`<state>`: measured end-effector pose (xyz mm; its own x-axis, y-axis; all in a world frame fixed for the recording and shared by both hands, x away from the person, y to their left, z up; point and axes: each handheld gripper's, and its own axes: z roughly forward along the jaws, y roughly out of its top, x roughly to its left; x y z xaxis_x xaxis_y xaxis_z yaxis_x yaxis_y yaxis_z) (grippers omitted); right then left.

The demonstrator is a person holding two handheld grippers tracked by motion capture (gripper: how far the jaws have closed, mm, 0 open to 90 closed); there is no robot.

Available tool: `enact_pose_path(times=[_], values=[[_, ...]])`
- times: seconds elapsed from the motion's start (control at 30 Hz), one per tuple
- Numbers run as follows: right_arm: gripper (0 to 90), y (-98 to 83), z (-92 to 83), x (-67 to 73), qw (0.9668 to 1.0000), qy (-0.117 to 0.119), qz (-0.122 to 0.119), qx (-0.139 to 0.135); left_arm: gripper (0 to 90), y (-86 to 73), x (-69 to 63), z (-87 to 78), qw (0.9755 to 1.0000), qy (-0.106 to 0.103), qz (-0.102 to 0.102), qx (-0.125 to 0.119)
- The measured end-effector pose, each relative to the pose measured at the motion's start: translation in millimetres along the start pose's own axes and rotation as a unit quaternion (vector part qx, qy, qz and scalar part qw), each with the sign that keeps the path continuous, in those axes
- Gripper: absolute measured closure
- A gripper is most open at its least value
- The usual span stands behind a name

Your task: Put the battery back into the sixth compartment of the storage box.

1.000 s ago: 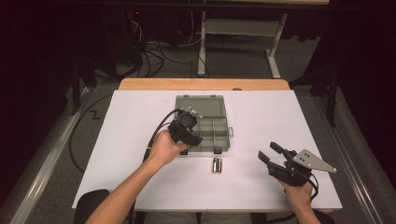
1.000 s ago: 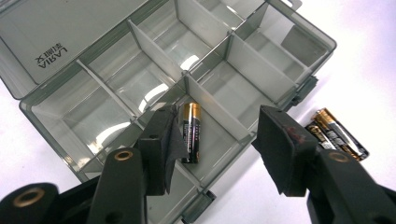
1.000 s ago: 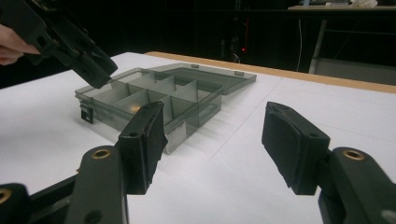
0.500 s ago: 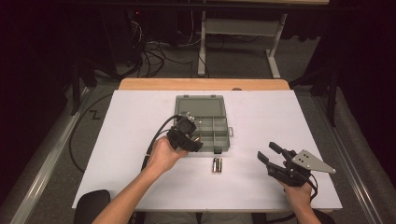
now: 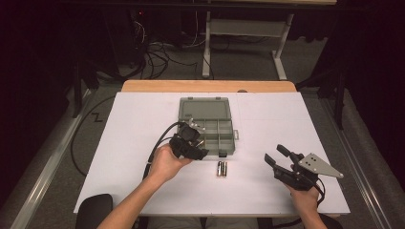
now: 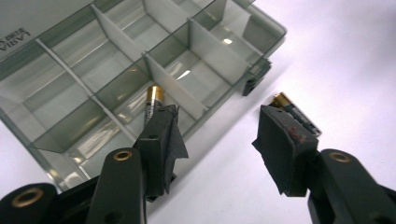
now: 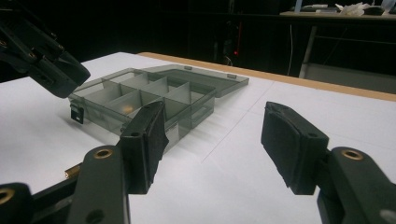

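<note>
A grey see-through compartment box [image 5: 208, 125] lies open on the white table, its lid flat behind it. One battery [image 6: 154, 99] rests in a front compartment, partly hidden by my left gripper's jaw. Two more batteries [image 5: 221, 168] lie side by side on the table just in front of the box, and one of them [image 6: 293, 114] peeks out behind the other jaw. My left gripper [image 5: 199, 149] hovers over the box's front edge, open, nothing between its pads [image 6: 164, 135]. My right gripper [image 5: 274, 153] rests low at the right, open and empty, facing the box [image 7: 154, 95].
The white sheet [image 5: 119, 143] covers the table, with a wooden strip [image 5: 210, 86] along the far edge. Cables and a metal frame [image 5: 239, 28] stand on the dark floor beyond. The left gripper's cable [image 5: 160, 143] loops beside the hand.
My left gripper has drawn back a little from over the box toward its front edge. The right gripper has stayed where it was.
</note>
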<state>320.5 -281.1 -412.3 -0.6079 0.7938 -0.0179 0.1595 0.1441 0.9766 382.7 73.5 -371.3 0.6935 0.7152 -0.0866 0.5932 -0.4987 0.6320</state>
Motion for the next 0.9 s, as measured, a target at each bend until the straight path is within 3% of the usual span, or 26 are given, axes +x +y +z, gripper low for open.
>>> enact_pose_path(times=[0.5, 0.67, 0.9], values=[[41.8, -0.3, 2.2, -0.2, 1.0, 0.003, -0.002, 0.004, 50.0, -6.6, -11.9, 2.6, 0.9999, -0.008, 0.001, 0.01], [41.8, -0.2, 2.3, -0.2, 1.0, 0.005, -0.002, 0.003, 50.0, -6.0, -17.1, 10.0, 0.9996, -0.014, 0.007, 0.024], [41.9, -0.2, 2.1, -0.5, 1.0, 0.005, -0.001, 0.003, 51.2, -4.2, -21.3, 19.6, 0.9992, -0.023, -0.002, 0.031]])
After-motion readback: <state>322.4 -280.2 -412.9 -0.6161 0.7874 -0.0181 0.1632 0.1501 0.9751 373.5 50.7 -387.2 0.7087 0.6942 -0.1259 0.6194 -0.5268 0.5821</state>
